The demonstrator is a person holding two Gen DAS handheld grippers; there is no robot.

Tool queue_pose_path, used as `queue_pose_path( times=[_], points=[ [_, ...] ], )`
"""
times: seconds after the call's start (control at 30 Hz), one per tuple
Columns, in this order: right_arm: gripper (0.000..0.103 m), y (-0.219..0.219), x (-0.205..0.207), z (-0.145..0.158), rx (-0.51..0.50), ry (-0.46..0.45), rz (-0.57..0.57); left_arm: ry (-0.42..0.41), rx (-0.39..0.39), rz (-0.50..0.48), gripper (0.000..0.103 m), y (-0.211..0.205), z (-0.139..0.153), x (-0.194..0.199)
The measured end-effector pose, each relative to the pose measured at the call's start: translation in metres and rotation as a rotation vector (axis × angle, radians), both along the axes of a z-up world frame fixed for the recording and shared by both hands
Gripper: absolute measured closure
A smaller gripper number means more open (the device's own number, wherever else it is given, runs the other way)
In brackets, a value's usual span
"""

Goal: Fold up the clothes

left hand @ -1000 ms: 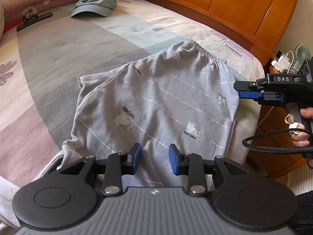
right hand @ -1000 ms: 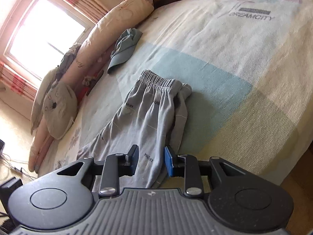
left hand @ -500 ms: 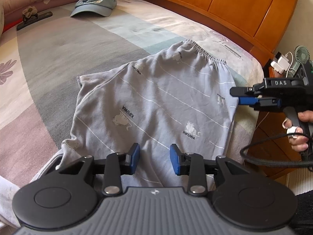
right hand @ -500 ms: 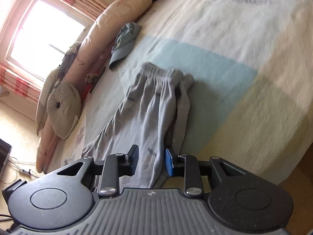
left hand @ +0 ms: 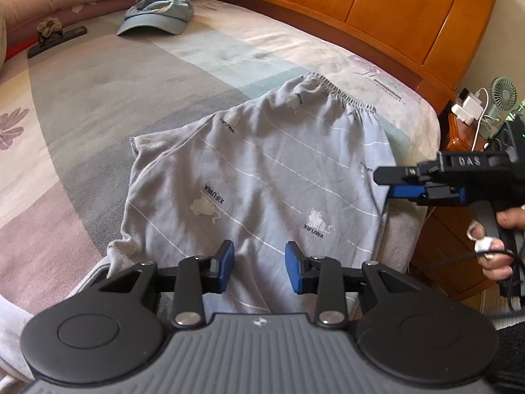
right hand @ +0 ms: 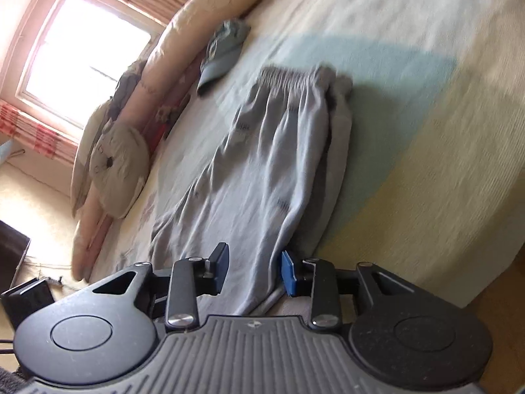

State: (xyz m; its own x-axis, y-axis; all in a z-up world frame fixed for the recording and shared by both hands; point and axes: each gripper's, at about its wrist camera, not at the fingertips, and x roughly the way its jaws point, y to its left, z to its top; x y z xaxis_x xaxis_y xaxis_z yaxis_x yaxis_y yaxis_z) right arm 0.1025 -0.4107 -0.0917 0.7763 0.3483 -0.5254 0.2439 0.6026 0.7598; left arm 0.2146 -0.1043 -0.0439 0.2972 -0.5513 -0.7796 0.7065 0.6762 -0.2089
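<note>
The left gripper hangs over the near edge of the bed, its blue pads parted with a clear gap and pressing on nothing; grey cloth lies below the gap. The right gripper is opening its jaws; the hem of the grey trousers runs between them, and neither pad visibly presses on the cloth. In the left wrist view that right gripper reaches in sideways at the trousers' right edge, held by a hand. The trousers lie flat near the bed's near right corner, waistband towards the wooden headboard, printed with small animal logos. Farther off, a blue cap rests near the pillows along the bed's far edge.
</note>
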Motion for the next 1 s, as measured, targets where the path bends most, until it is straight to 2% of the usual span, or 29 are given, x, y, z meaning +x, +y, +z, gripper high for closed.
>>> queue_pose_path(
  times=[0.17,0.23,0.33,0.4,0.5,0.6,0.67,0.9,1.0],
  points=[
    [0.064,-0.005,0.004,-0.002,-0.003,-0.015,-0.014,0.012,-0.007,0.01,0.069,0.003,-0.001,-0.001],
    [0.064,-0.009,0.002,-0.006,0.038,-0.023,-0.048,0.017,-0.011,0.017,0.069,0.006,-0.002,-0.001],
    [0.064,-0.004,0.003,-0.011,0.112,-0.015,-0.004,0.023,-0.016,0.029,0.069,0.008,-0.003,-0.001],
    [0.064,0.007,0.004,-0.012,0.108,-0.002,0.05,0.026,-0.021,0.035,0.069,0.008,-0.002,0.0],
    [0.066,0.009,0.004,-0.01,0.09,0.004,0.046,0.027,-0.024,0.038,0.069,0.008,-0.003,0.0],
    [0.077,0.01,0.005,-0.008,0.072,0.017,0.028,0.025,-0.026,0.038,0.069,0.009,-0.003,0.0],
    [0.096,0.009,0.006,-0.009,0.052,0.044,0.014,0.021,-0.025,0.037,0.069,0.009,-0.001,-0.001],
    [0.099,0.007,0.003,0.006,-0.049,0.06,0.054,0.021,-0.04,0.028,0.069,0.011,0.007,-0.002],
    [0.099,-0.002,0.001,0.002,-0.054,0.084,0.06,0.047,-0.025,0.021,0.067,0.011,0.0,-0.002]
  ],
)
